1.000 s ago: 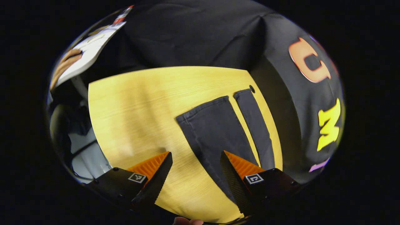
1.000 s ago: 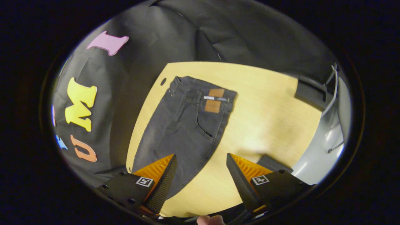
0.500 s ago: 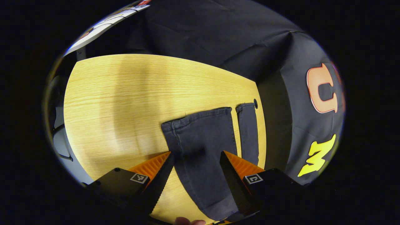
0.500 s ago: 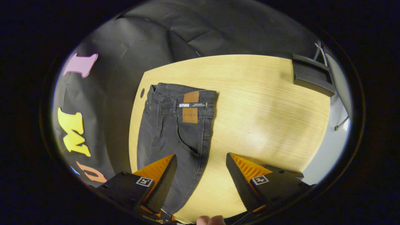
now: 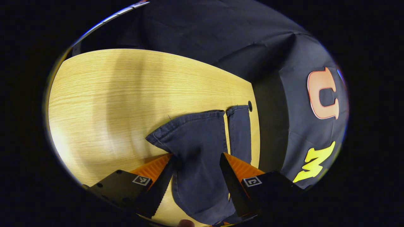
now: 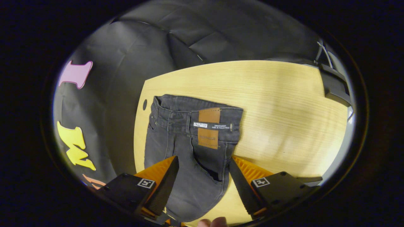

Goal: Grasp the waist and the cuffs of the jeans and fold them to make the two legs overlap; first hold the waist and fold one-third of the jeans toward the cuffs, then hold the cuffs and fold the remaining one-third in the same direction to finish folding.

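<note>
Dark grey jeans lie flat on the wooden table (image 5: pixel 126 91), close to its edge by the cloth wall. In the left gripper view the two legs run side by side, ending in the near cuff (image 5: pixel 189 118) and the far cuff (image 5: pixel 239 108). My left gripper (image 5: pixel 196 156) is open and hangs low over the near leg, one finger on each side of it. In the right gripper view the waist (image 6: pixel 176 108) with a brown patch (image 6: pixel 208 127) faces away from me. My right gripper (image 6: pixel 203 157) is open, straddling the seat just below the patch.
A round hole (image 5: pixel 250 106) is cut in the table near the far cuff, and another hole (image 6: pixel 145 104) sits beside the waist. A dark box-like object (image 6: pixel 336 85) stands at the table's far right. A person's fingertip (image 6: pixel 213 222) shows at the bottom edge.
Both grippers have moved in toward the jeans. The near leg now lies between my left fingers, and the seat below the waist between my right fingers. Both stay open.
</note>
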The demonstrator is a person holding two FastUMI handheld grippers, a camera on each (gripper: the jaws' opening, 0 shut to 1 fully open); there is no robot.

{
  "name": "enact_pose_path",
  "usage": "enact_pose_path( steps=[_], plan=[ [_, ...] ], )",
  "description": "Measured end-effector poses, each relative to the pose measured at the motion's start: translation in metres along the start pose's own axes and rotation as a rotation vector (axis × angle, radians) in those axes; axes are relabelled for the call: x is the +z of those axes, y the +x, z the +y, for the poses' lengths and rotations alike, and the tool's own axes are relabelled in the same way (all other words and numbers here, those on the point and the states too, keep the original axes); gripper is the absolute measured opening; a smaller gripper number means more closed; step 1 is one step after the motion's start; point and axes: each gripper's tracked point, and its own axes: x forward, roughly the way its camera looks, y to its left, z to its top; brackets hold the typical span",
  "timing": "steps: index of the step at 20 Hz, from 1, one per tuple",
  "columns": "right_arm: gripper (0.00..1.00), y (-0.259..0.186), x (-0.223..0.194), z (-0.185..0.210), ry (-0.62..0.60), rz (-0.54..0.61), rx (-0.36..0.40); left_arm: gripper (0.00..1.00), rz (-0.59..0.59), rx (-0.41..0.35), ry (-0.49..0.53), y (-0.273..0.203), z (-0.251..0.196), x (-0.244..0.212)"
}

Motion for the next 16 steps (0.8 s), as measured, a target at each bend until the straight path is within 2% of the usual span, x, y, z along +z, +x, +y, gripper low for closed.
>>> enact_pose_path(
  steps=[2,3,4,5,6,7,8,9,10,11,12,13,14,16],
  plan=[
    [0.92,0.0,-0.003,0.005,-0.013,0.0,-0.02,0.87,0.016,0.007,0.015,0.008,-0.006,-0.004],
    [0.96,0.0,-0.002,0.007,-0.025,0.001,-0.032,0.85,0.022,0.01,0.023,0.012,-0.007,-0.004],
    [0.91,0.004,-0.001,0.005,-0.036,0.001,-0.071,0.92,0.03,0.011,0.028,0.017,-0.009,-0.005],
    [0.8,0.004,0.002,-0.004,-0.041,-0.002,-0.134,0.76,0.038,0.016,0.032,0.021,-0.01,-0.007],
    [0.7,0.009,0.002,-0.006,-0.034,0.0,-0.149,0.78,0.045,0.018,0.034,0.021,-0.01,-0.009],
    [0.67,0.003,0.003,-0.014,-0.031,0.003,-0.197,0.72,0.055,0.02,0.031,0.024,-0.01,-0.012],
    [0.47,0.002,0.005,-0.017,-0.011,0.008,-0.212,0.33,0.056,0.028,0.027,0.022,-0.01,-0.011],
    [0.26,0.005,0.004,-0.017,0.012,0.016,-0.214,0.3,0.062,0.052,0.025,0.018,-0.005,-0.01],
    [0.31,0.007,0.0,-0.018,0.039,0.036,-0.216,0.22,0.074,0.057,0.028,0.023,-0.002,-0.012],
    [0.06,0.007,0.004,-0.016,0.052,0.037,-0.212,0.19,0.081,0.064,0.033,0.022,-0.002,-0.012],
    [0.05,0.004,0.003,-0.016,0.048,0.047,-0.209,0.13,0.086,0.067,0.033,0.019,-0.003,-0.011],
    [0.01,0.001,0.003,-0.014,0.034,0.049,-0.206,0.18,0.087,0.064,0.03,0.014,-0.006,-0.01],
    [0.01,0.003,0.002,-0.013,0.022,0.046,-0.195,0.06,0.092,0.075,0.022,0.01,-0.009,-0.009],
    [0.01,-0.017,0.0,0.006,0.009,0.047,-0.161,0.05,0.103,0.095,0.009,-0.002,-0.012,-0.008]
  ],
)
